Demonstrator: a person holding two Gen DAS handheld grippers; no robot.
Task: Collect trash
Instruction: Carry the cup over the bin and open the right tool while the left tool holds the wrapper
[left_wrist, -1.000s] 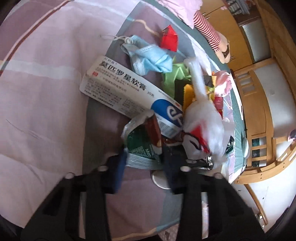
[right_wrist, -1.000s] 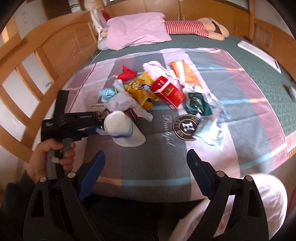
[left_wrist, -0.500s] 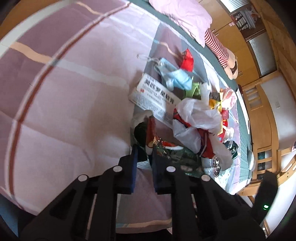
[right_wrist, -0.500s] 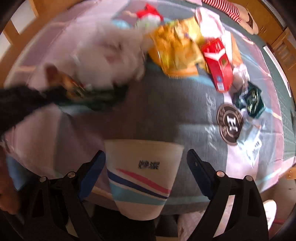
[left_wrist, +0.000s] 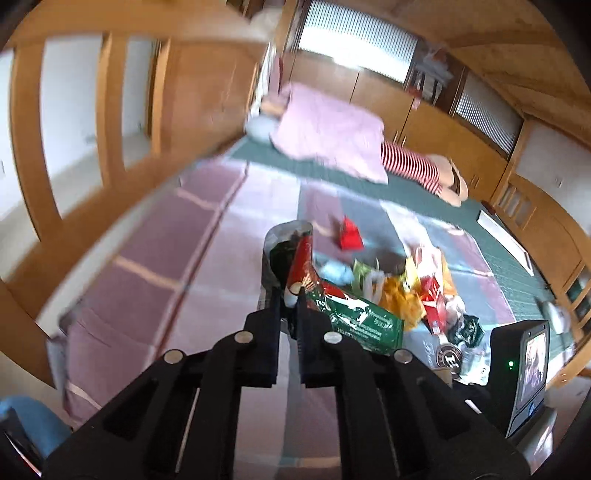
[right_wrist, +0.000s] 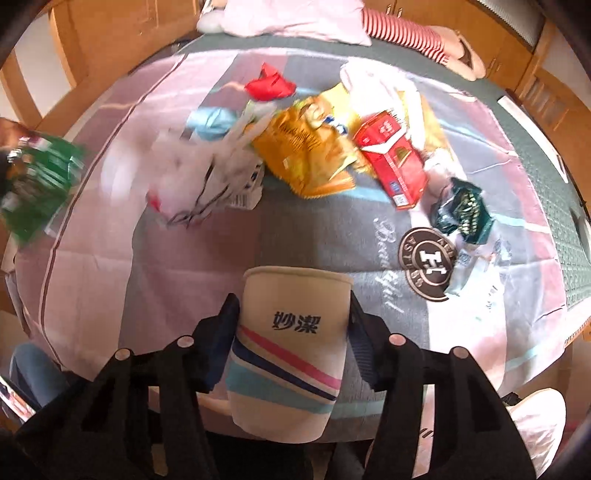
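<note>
My left gripper is shut on a green and red snack wrapper and holds it in the air above the bed. That wrapper shows blurred at the left edge of the right wrist view. My right gripper has a white paper cup with pink and blue stripes between its fingers. Its jaws are closing and both pads touch the cup's sides. The cup lies near the bed's front edge. More trash sits further back: a white plastic bag, a yellow snack bag and a red box.
A dark green wrapper, a clear packet, a red wrapper and a blue mask lie on the checked bedspread. A pink pillow lies at the head. A wooden rail runs along the left. A white bag hangs below the bed's front edge.
My left gripper shut on the snack wrapper and lifted it off the bed, tilting up toward the room. My right gripper came down around the paper cup and narrowed onto it.
</note>
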